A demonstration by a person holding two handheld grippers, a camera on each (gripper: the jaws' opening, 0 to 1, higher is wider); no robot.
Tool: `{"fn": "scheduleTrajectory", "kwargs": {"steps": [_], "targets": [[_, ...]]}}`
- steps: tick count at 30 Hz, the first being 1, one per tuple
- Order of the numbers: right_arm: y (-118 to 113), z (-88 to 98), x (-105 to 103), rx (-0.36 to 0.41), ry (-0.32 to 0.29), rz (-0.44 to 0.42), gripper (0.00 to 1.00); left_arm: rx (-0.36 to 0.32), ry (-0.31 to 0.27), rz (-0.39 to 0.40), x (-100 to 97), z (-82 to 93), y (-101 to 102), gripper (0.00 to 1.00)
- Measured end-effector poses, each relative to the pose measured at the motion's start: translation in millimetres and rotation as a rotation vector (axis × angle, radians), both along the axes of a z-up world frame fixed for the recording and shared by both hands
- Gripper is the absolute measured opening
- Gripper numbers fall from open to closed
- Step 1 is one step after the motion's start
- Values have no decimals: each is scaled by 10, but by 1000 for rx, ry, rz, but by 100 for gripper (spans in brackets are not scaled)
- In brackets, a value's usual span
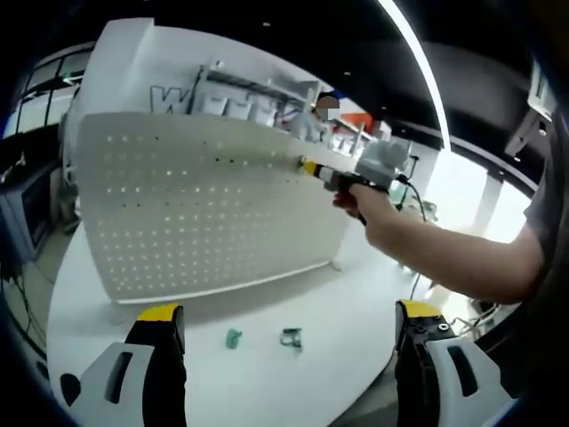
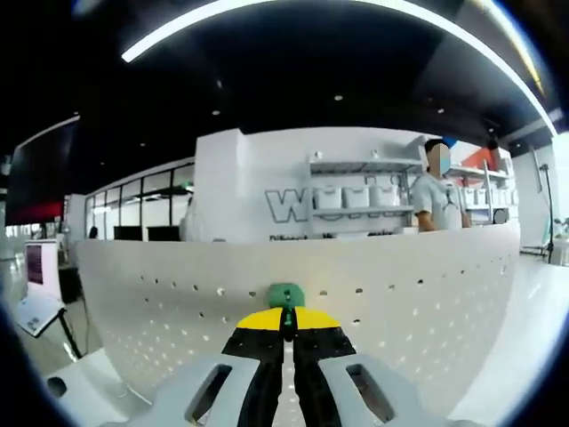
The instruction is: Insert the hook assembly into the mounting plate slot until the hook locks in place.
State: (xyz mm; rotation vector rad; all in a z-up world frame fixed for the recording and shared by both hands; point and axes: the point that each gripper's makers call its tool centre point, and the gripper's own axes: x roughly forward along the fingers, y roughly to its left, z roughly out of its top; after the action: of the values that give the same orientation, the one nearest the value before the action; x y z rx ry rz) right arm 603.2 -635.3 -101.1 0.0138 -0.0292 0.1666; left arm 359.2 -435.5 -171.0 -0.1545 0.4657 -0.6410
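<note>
Standing pegboard point(image 1: 204, 205) on white table point(image 1: 293, 382) | L gripper point(image 1: 289, 322) open | R gripper point(image 2: 286, 318) clamps green hook point(image 2: 285, 294)

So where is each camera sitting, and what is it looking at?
Left gripper view: rides on the left tongs, held back over the white table, facing the pegboard; the person's arm reaches in with the right tongs.
Right gripper view: rides on the right tongs, right up at the pegboard, pinching a green hook.
Both see the pegboard.
</note>
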Motion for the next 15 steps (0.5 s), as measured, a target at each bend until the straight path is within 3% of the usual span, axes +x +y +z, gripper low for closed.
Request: {"fn": "scheduleTrajectory", "kwargs": {"steps": [5, 10, 12, 15], "targets": [[-2, -22, -1, -6, 2, -8, 0, -1, 8, -1, -3, -27, 3, 100], [15, -25, -1, -65, 13, -23, 1, -4, 6, -1, 4, -18, -6, 100], [13, -29, -4, -139, 20, -22, 1, -4, 5, -2, 3, -14, -13, 100], [33, -31, 11, -139, 31, -23, 2, -7, 5, 0, -5, -11, -13, 100]]}}
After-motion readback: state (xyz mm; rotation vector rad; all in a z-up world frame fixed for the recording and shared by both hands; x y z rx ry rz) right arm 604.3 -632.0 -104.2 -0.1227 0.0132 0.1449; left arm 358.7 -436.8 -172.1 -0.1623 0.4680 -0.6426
